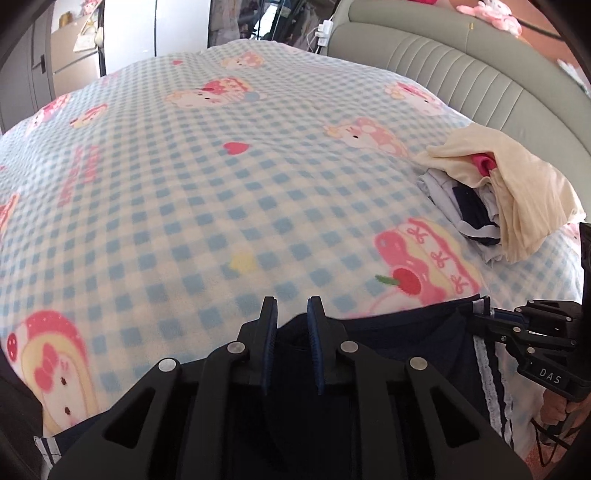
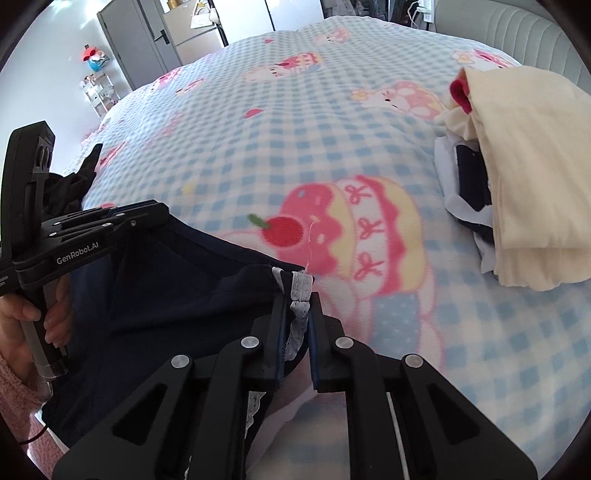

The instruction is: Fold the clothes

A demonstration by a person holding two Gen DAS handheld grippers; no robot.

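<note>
Left wrist: your left gripper (image 1: 291, 306) pinches the navy garment (image 1: 406, 332) at the bed's (image 1: 221, 184) near edge, jaws nearly together | Right wrist: your right gripper (image 2: 298, 301) pinches the garment's lace hem (image 2: 300, 291), jaws pressed together; clothes pile (image 2: 517, 192) lies beyond the garment.

We see a blue-check cartoon blanket (image 1: 221, 192) w/ grey padded headboard (image 1: 461, 70) behind, pink plush toy (image 1: 491, 14) atop; grey cabinet (image 2: 136, 48) & small rack (image 2: 98, 92) by wall.
</note>
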